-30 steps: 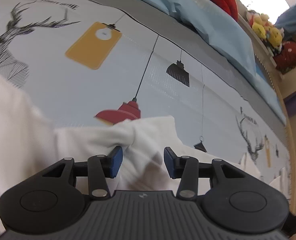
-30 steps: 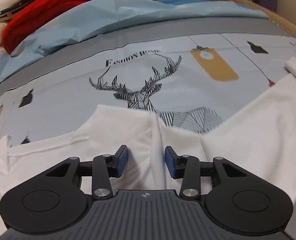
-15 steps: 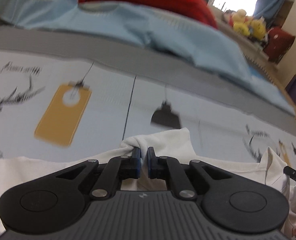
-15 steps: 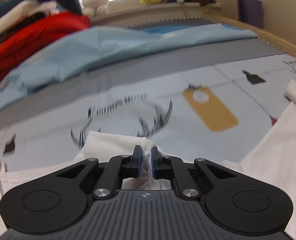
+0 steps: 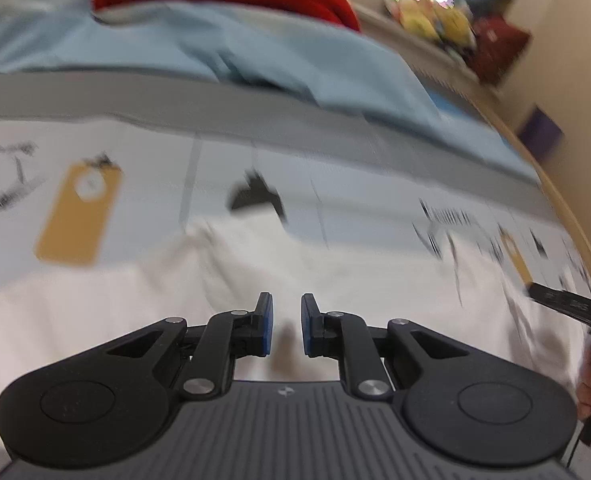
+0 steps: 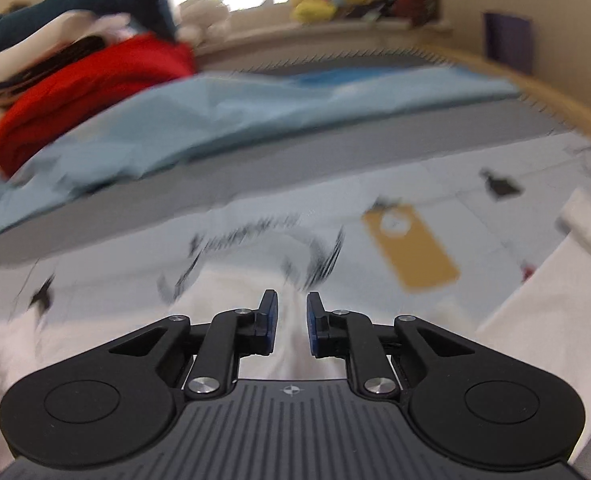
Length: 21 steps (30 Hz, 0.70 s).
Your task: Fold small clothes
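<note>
Both hand-held grippers, left (image 5: pixel 283 326) and right (image 6: pixel 291 326), opening, seemingly empty, above white garment (image 5: pixel 135 300) on printed bedsheet (image 5: pixel 355 200).

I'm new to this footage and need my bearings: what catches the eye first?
A white garment sprawls across the near part of the printed bedsheet, with the left hand-held gripper and right hand-held gripper over it, jaws opening. Behind, a red pile sits on a blue cover, yellow plush toys at the window.

Left tongs (image 5: pixel 282 326): black linkage arms, silver screws, blue pads (image 5: pixel 266 326), ribbed grey body; right tongs (image 6: pixel 291 325) identical, a small cross emblem on the grey.
</note>
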{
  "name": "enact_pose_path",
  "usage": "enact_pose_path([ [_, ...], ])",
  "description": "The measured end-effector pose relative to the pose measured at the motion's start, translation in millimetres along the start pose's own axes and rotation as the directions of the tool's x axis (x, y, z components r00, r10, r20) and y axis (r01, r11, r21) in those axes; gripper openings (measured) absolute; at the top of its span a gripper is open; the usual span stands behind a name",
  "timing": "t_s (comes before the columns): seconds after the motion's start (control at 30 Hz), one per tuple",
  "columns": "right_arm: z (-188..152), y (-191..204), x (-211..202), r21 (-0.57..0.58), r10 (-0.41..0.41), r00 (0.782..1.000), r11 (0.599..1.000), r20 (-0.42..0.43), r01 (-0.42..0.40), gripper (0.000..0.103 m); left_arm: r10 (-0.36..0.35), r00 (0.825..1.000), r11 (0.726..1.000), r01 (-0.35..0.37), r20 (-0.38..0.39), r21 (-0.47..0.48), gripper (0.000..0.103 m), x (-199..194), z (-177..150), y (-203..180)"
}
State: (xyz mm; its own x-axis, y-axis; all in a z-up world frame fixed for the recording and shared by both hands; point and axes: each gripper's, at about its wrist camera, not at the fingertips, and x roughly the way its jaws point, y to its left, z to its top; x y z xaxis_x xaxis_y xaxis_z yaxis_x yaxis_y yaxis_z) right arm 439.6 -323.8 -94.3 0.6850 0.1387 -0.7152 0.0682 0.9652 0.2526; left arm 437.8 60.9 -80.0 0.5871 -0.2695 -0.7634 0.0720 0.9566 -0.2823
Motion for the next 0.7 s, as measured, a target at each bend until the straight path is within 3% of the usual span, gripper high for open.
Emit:
enact_pose_path([
  [0.07,-19.4,-1.2,10.7,-0.045,0.042,0.985,0.998,-0.167,-0.05,0.023,0.014,0.995,1.0,-0.013,-0.101,0.007,0.016,11.6,-15.8,-1.9],
  [0.13,-33.5,1.5,1.3,-0.119,0.009,0.985,0.992,-0.172,-0.03,0.023,0.123,0.968,0.992,-0.125,-0.218,0.009,0.015,20.8,-31.6,-3.7],
  [0.23,-28.1,-4.5,-27.1,-0.106,-0.007,0.988,0.994,-0.154,-0.009,0.023,0.12,0.971,0.989,-0.136,-0.207,-0.062,0.016,-10.6,-24.4,-20.0],
  [0.33,-19.1,-25.2,-64.5,-0.032,-0.009,0.997,0.999,-0.081,0.006,0.026,0.13,0.984,0.988,-0.138,-0.123,-0.061,0.026,-60.9,-13.5,-47.0],
  [0.4,-16.1,-45.5,-87.5,0.02,-0.027,0.999,0.999,-0.029,0.027,0.03,0.149,0.986,0.987,-0.154,-0.073,-0.056,0.038,-94.0,-14.2,-68.2],
  [0.47,-16.1,-72.1,-104.6,0.074,-0.073,0.997,0.995,0.012,0.072,0.031,0.123,0.992,0.988,-0.124,-0.022,-0.093,0.05,-120.6,-24.5,-83.2],
  [0.57,-21.1,-119.5,-118.3,0.171,-0.167,0.984,0.973,0.058,0.155,0.031,0.095,0.995,0.989,-0.09,0.034,-0.114,0.054,-128.9,-51.8,-99.5],
  [0.6,-23.0,-134.5,-121.1,0.192,-0.197,0.978,0.964,0.068,0.181,0.03,0.116,0.993,0.989,-0.114,0.016,-0.091,0.053,-121.8,-61.4,-104.5],
  [0.63,-25.8,-150.2,-124.1,0.209,-0.232,0.97,0.955,0.077,0.212,0.026,0.173,0.983,0.983,-0.176,-0.055,-0.052,0.052,-109.9,-67.9,-112.6],
  [0.67,-29.8,-166.1,-126.8,0.22,-0.275,0.957,0.943,0.087,0.251,0.012,0.199,0.976,0.979,-0.202,-0.09,-0.029,0.051,-101.3,-72.4,-117.7],
  [0.7,-31.2,-178.8,-128.8,0.229,-0.312,0.945,0.931,0.096,0.284,0.007,0.195,0.976,0.98,-0.198,-0.097,-0.017,0.051,-92.1,-73.5,-121.3],
])
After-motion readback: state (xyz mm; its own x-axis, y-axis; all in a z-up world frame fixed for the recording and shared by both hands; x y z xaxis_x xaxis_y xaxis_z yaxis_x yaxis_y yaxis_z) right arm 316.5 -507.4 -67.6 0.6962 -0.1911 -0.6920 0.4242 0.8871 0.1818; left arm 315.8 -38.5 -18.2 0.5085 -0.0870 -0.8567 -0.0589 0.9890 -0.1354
